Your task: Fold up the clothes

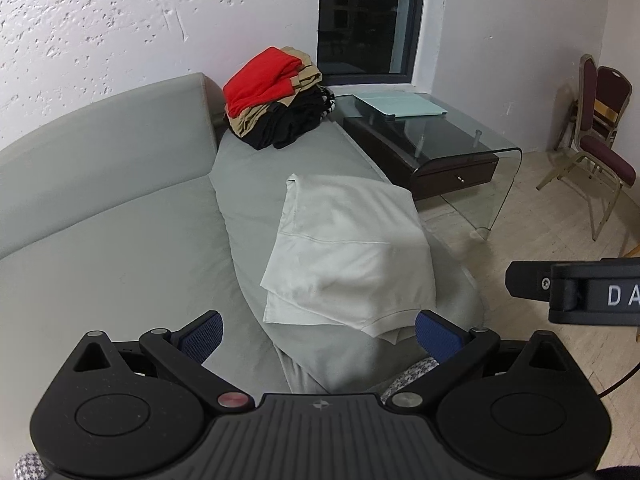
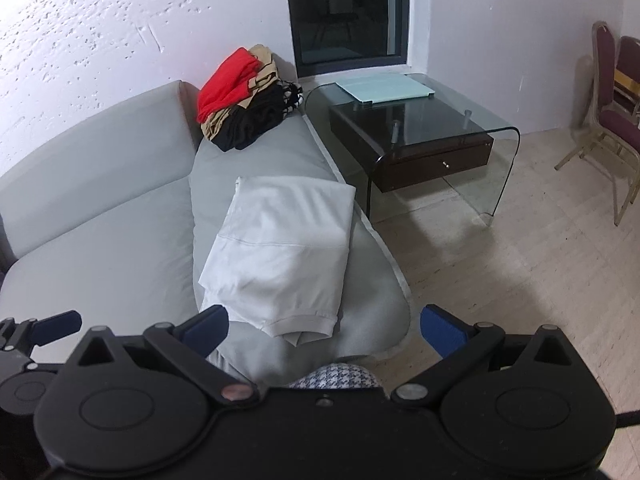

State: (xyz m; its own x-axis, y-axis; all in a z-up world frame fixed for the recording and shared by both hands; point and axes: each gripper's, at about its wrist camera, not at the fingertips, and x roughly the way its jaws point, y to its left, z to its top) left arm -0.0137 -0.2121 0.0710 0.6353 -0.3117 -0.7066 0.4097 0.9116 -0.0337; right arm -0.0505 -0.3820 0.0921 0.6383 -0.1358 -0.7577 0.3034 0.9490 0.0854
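Note:
A folded white garment (image 1: 348, 256) (image 2: 280, 248) lies flat on the seat of a grey sofa (image 1: 120, 240) (image 2: 100, 264), near its front edge. My left gripper (image 1: 320, 334) hovers just short of the garment's near hem, jaws wide open, blue pads (image 1: 204, 336) apart with nothing between them. My right gripper (image 2: 326, 332) hangs beside it, also wide open and holding nothing. Each gripper shows at the edge of the other's view: the right gripper (image 1: 576, 292) and the left gripper (image 2: 40, 332). Neither touches the garment.
A pile of folded clothes (image 1: 276, 100) (image 2: 244, 96), red, tan and black, sits at the sofa's far end by the wall. A glass side table (image 1: 440, 136) (image 2: 420, 128) stands right of the sofa. Maroon chairs (image 1: 600, 132) (image 2: 616, 120) stand at the far right. Houndstooth fabric (image 2: 336, 376) shows below.

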